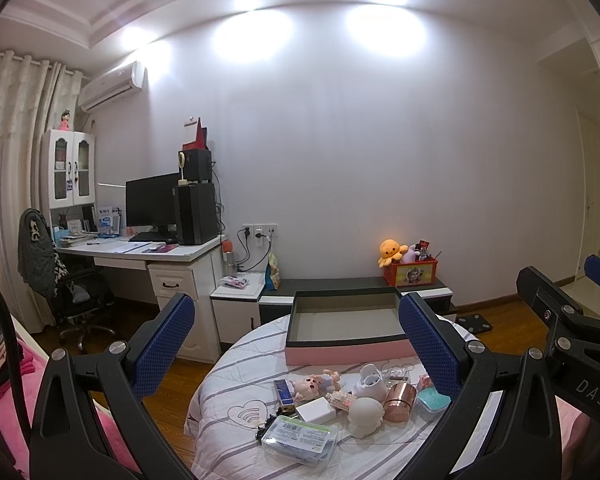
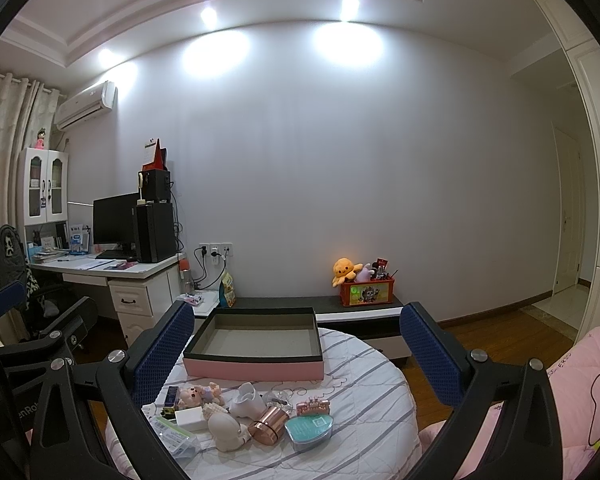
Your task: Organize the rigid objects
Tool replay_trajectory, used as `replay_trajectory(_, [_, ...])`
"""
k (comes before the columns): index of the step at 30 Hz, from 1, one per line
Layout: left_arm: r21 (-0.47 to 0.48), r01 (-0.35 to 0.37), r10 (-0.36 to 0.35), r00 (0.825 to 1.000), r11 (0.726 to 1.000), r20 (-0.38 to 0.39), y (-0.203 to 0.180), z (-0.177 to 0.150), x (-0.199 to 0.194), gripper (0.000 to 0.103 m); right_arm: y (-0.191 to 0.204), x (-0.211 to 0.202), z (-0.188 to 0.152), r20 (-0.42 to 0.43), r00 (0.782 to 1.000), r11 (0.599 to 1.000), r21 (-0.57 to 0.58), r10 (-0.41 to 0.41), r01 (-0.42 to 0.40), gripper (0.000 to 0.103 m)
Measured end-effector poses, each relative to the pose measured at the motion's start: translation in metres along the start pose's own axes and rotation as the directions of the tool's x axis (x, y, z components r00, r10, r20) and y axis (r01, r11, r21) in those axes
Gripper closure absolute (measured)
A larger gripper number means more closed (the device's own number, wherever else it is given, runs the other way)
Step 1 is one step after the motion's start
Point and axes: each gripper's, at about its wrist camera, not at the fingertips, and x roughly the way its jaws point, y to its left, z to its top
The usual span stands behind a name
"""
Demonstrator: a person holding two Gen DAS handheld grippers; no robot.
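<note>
- We see the left gripper (image 1: 296, 344) low in its frame with jaws spread wide, nothing between the blue pads (image 1: 162, 346).
- The right gripper (image 2: 298, 350) is likewise released, pads wide apart and empty; in the left view it pokes in at the right edge.
- Round table (image 2: 374, 412) with a striped cover fills the lower centre of both views.
- Pink box (image 2: 254, 369) with dark rim sits open at the far side of the table, interior bare.
- Clutter lies in front of the box, lower centre: white figurine (image 2: 228, 432), copper cylinder (image 2: 269, 425) on its side, teal heart-shaped case (image 2: 310, 429), white charger block (image 2: 190, 418), small doll (image 2: 192, 396), clear plastic case (image 1: 300, 438) with a label.
- Figurine and copper cylinder look touching; teal case is just beside the cylinder.
- Desk (image 1: 140, 250) with monitor at middle left of the frame.
- Orange plush (image 1: 392, 252) beside a red bin (image 1: 410, 274) on the low cabinet at centre right.
</note>
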Motion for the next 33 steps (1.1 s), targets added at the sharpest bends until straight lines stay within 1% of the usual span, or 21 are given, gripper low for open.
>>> replay_trajectory(7, [-0.003, 0.009, -0.009, 1.0, 1.0, -0.016, 0.001, 0.003, 0.006, 0.0, -0.002, 0.005, -0.003, -0.006, 1.0, 1.0, 0.004, 0.002, -0.001, 0.0])
replay_trajectory(19, [0.006, 0.024, -0.024, 0.996, 1.0, -0.082, -0.005, -0.02, 0.06, 0.0, -0.003, 0.042, -0.016, -0.07, 0.997, 1.0, -0.003, -0.012, 0.012, 0.0])
replay_trajectory(24, [-0.002, 0.032, -0.032, 0.995, 0.999, -0.095, -0.004, -0.027, 0.081, 0.0, -0.001, 0.062, -0.022, -0.102, 0.995, 1.0, -0.008, -0.013, 0.013, 0.0])
replay_trajectory(30, [0.006, 0.059, -0.058, 0.993, 0.998, -0.103, -0.002, -0.039, 0.103, 0.0, 0.001, 0.078, -0.03, -0.098, 0.995, 1.0, -0.011, -0.011, 0.01, 0.0])
replay_trajectory(33, [0.018, 0.052, -0.049, 0.991, 0.998, -0.123, -0.002, -0.05, 0.114, 0.0, 0.003, 0.09, -0.043, -0.112, 0.993, 0.999, -0.047, -0.027, 0.021, 0.0])
